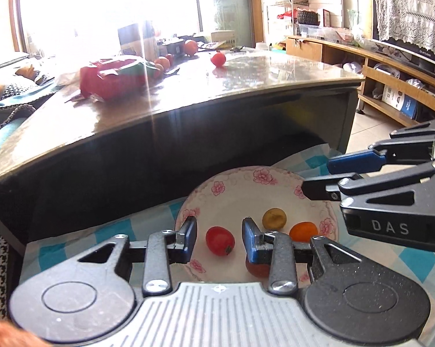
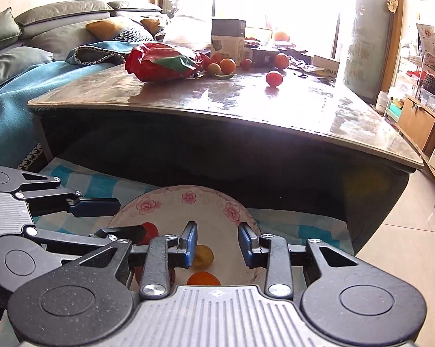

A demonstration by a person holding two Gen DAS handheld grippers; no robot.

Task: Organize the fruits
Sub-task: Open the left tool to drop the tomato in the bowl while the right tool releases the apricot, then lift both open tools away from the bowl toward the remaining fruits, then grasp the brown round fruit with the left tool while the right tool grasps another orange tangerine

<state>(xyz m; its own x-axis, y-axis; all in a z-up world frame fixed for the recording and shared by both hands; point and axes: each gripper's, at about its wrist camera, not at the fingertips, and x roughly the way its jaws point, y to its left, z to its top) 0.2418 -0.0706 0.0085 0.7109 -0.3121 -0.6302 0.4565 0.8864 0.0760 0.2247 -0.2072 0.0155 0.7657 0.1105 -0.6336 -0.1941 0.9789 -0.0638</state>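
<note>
A white floral plate (image 1: 237, 185) lies on a blue checked cloth below the table. It holds a red tomato (image 1: 219, 240), a yellow fruit (image 1: 273, 218), an orange fruit (image 1: 303, 230) and a darker red one (image 1: 256, 270) partly hidden by a finger. My left gripper (image 1: 219, 238) is open with its fingers either side of the red tomato, just above it. My right gripper (image 2: 217, 244) is open and empty over the plate (image 2: 171, 202), near the yellow fruit (image 2: 203, 256) and the orange fruit (image 2: 203, 279); it also shows in the left wrist view (image 1: 315, 177).
A glossy brown table (image 1: 246, 84) stands behind, carrying a loose red tomato (image 1: 218, 58), a red bag (image 2: 162, 62), several more fruits (image 2: 227, 65) and boxes. A sofa with a teal blanket (image 2: 9, 110) is at left, a wooden cabinet (image 1: 390, 86) at right.
</note>
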